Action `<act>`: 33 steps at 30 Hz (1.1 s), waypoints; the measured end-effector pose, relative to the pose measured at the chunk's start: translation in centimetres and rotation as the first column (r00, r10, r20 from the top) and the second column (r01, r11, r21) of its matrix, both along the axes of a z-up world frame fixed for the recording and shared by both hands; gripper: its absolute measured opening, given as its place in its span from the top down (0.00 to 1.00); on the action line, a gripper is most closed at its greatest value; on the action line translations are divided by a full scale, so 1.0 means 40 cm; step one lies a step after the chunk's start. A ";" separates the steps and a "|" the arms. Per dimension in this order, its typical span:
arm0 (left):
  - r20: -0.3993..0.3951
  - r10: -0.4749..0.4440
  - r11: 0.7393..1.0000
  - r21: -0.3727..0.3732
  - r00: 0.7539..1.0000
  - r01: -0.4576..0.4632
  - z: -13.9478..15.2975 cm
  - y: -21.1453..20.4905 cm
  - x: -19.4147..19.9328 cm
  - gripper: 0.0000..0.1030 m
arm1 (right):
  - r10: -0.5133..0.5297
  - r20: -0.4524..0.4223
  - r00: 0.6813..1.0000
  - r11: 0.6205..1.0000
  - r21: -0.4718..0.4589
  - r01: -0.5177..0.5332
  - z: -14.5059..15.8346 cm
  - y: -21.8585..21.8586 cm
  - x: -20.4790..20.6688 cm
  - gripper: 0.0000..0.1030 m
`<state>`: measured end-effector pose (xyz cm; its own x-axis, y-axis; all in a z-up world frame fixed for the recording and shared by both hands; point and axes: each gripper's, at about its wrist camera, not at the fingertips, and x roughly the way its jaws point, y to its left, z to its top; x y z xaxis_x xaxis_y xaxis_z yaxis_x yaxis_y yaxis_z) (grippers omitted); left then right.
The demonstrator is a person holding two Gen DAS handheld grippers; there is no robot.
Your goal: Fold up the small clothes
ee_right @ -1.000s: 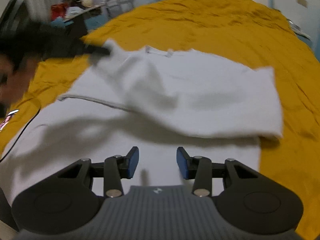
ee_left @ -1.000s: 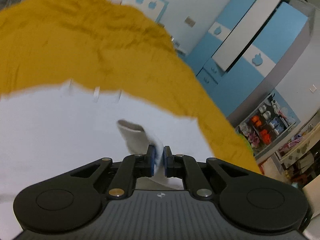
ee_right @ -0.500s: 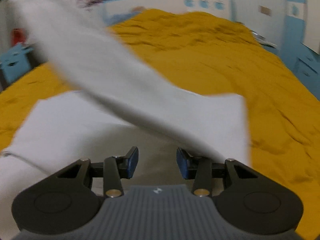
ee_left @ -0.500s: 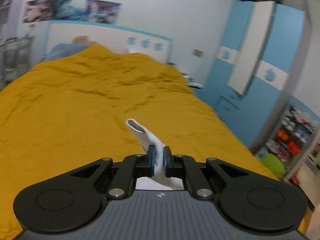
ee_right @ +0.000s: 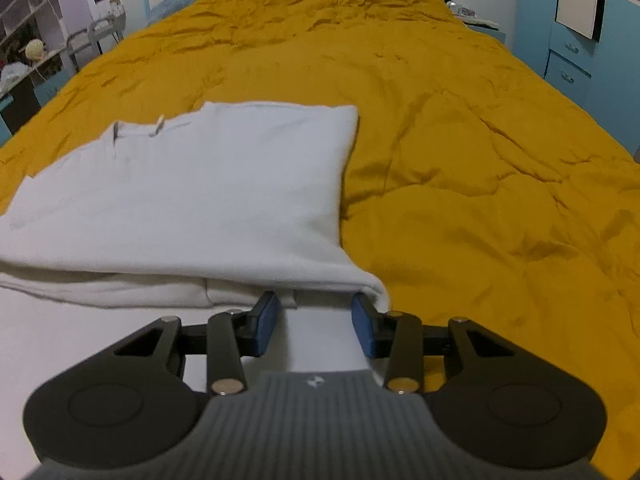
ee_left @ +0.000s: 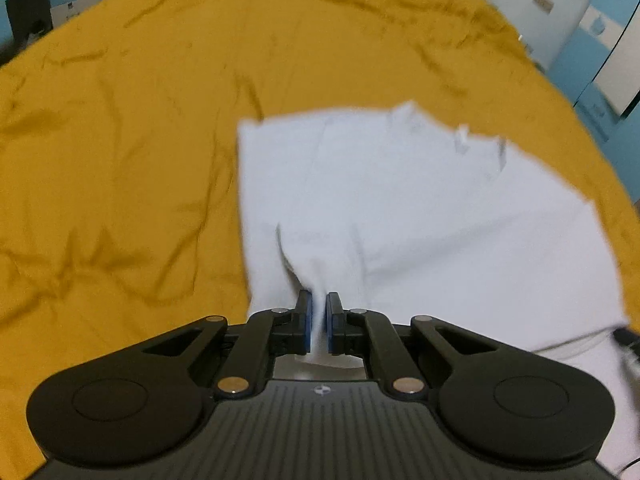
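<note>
White garment (ee_right: 208,200) lies on the bed, on top of the yellow quilt (ee_right: 460,152), with its upper layer folded over the lower layer. In the right wrist view, the folded layer forms a flat panel whose right edge runs straight from the far corner down to the near corner. Two small pale tabs (ee_right: 158,126) stand along the far edge of the panel. A thicker seam or hem of the lower layer shows beneath the near fold line.

The quilt (ee_left: 120,140) covers the whole bed and is heavily creased on both sides of the garment (ee_left: 420,208).

Blue and white cabinets (ee_right: 580,40) stand along the wall to the right of the bed. Shelving (ee_right: 28,52) with assorted items stands to the left.

The left tool (ee_left: 318,322) is closed on a pinch of the garment; the cloth gathers into a narrow ridge that rises from between the two blue pads.

The right tool (ee_right: 314,322) is open, with its pads set well apart. It sits at the near right corner of the folded layer, whose edge drapes over the pad tips.
</note>
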<state>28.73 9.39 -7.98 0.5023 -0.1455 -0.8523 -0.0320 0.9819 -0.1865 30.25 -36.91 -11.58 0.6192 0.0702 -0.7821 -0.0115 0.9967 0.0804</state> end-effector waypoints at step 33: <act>0.111 0.010 0.997 0.074 0.994 -0.019 -0.030 -0.049 0.104 0.84 | 0.070 0.011 0.997 0.993 -0.096 -0.069 0.053 0.094 0.170 0.89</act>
